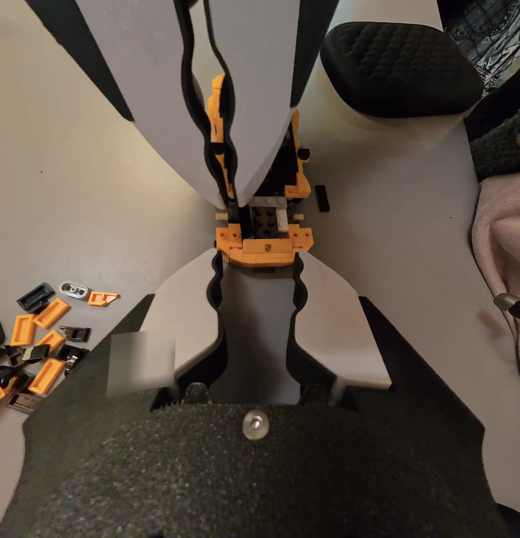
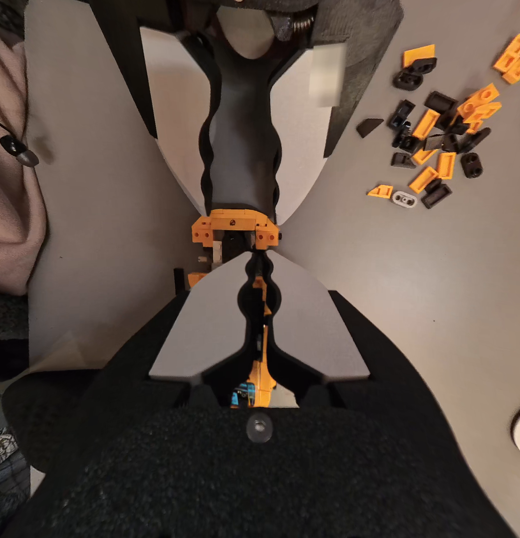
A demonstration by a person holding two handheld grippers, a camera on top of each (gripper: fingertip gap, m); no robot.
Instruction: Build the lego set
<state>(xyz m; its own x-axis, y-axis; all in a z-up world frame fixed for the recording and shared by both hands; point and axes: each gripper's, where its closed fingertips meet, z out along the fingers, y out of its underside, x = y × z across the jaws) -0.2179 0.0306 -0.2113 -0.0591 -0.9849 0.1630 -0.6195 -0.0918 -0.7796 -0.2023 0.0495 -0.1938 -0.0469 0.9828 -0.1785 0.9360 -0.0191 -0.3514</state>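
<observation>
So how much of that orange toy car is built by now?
Partly. The orange car has its nose and side walls, but its middle is open, studs bare. The right gripper is shut on one side wall; the left gripper is open at the nose. A pile of loose pieces waits on the table.

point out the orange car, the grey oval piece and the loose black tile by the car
orange car (image 1: 264, 250), left wrist view, front bumper
grey oval piece (image 1: 73, 289), left wrist view, top face
black tile (image 1: 322, 198), left wrist view, middle
</observation>
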